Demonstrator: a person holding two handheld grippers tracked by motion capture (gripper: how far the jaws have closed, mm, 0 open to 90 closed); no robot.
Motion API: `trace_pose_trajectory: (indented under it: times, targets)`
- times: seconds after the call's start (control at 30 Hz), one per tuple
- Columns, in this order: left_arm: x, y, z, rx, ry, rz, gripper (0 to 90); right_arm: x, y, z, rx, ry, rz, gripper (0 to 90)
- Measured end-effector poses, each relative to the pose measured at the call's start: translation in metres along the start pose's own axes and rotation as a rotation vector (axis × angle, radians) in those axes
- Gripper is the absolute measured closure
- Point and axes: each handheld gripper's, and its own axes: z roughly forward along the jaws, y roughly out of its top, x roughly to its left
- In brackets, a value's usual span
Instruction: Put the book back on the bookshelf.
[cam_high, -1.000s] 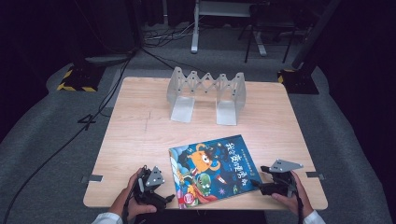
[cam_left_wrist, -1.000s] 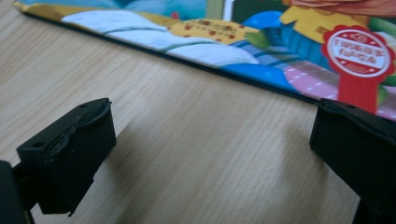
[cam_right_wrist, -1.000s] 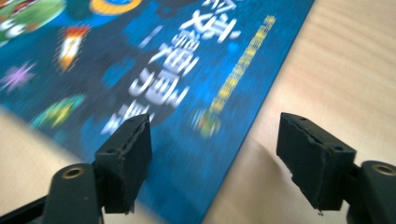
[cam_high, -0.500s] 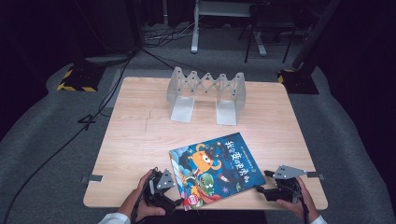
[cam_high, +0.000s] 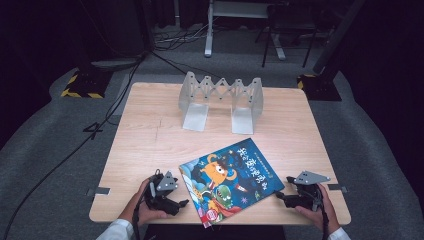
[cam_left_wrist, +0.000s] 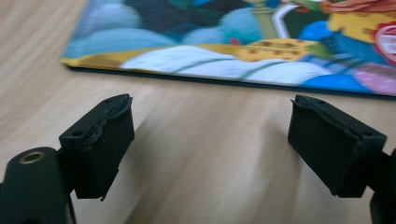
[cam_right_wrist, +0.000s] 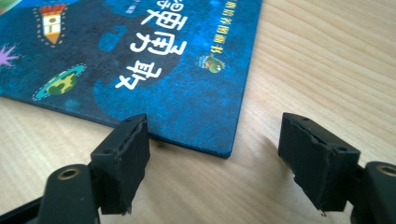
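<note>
Both grippers, left (cam_high: 181, 202) and right (cam_high: 278, 196), stood open and empty at the book (cam_high: 231, 180) low in the frame, the left's jaws having just narrowed; each needed to slide squarely onto an edge before squeezing.

A deep-blue picture book (cam_high: 231, 180), splashed with an orange monster and white lettering, lies on a pale wood-grain bench (cam_high: 150, 140) beside black grippers.
</note>
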Motion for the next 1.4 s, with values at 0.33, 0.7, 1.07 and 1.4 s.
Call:
trace_pose_trajectory:
  times: [0.33, 0.7, 1.07, 1.4]
  targets:
    - [0.029, 0.007, 0.004, -0.02, -0.014, -0.053, 16.2, -0.009, 0.012, 0.013, -0.01, -0.09, 0.043, 26.2]
    - [0.034, 0.019, 0.014, -0.026, -0.118, -0.024, 15.7, -0.015, 0.023, 0.023, 0.007, -0.067, 0.05, 24.8]
    - [0.018, 0.009, 0.006, -0.021, -0.135, -0.006, 15.4, -0.009, 0.044, 0.044, -0.012, -0.082, 0.017, 33.7]
    - [0.003, 0.0, -0.004, -0.008, -0.117, -0.028, 16.5, -0.003, 0.054, 0.053, 0.005, -0.065, 0.022, 28.7]
